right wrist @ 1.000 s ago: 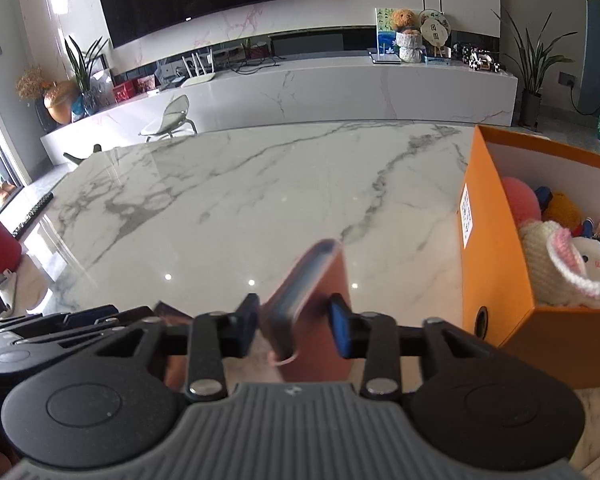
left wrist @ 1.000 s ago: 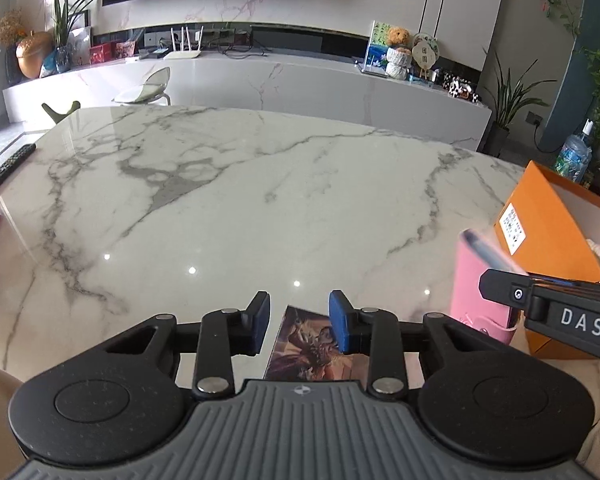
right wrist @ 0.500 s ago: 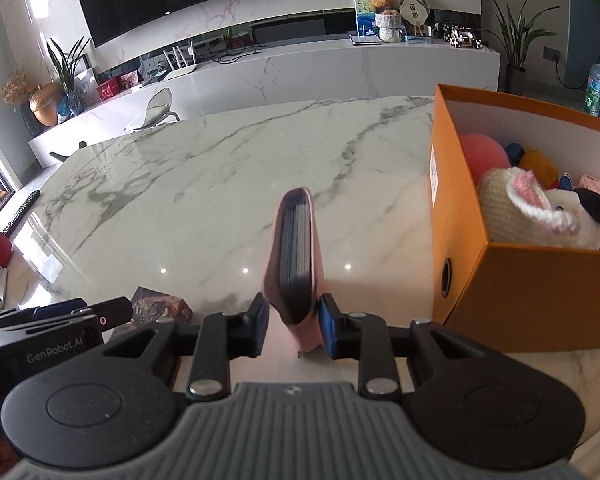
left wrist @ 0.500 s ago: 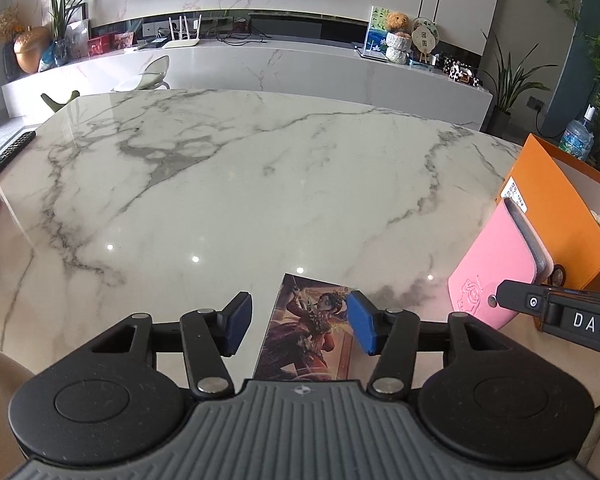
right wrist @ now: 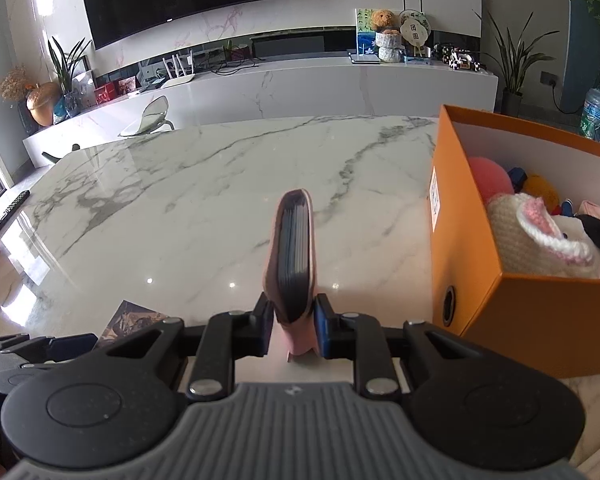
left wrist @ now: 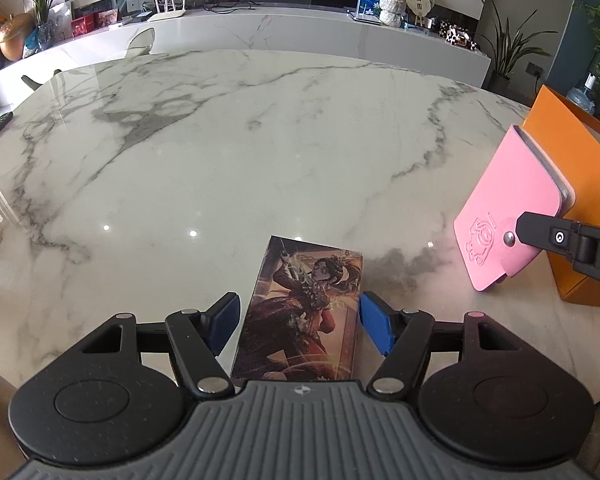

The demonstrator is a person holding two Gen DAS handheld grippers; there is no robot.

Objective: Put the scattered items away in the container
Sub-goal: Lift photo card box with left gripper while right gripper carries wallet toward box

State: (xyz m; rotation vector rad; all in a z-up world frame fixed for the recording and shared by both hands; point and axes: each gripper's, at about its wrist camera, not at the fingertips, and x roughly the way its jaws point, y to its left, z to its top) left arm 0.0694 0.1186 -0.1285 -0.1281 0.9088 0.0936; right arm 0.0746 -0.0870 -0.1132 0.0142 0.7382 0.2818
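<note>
The left gripper point(left wrist: 298, 320) has just opened its jaws wide and lowered over the illustrated card box point(left wrist: 300, 312) lying flat near the table's point(left wrist: 220, 140) front edge; the pads flank it without contact. The right gripper point(right wrist: 291, 326), jaws just tightened, clamps the pink card wallet point(right wrist: 294, 248) beside the orange box point(right wrist: 540, 312), ready for deposit.

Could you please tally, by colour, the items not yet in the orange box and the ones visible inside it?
Outside:
Pink card holder: 1
Dark illustrated card box: 1
Inside the orange box:
Cream knitted toy: 1
Red ball: 1
Yellow item: 1
Total: 5; more may be hidden.
</note>
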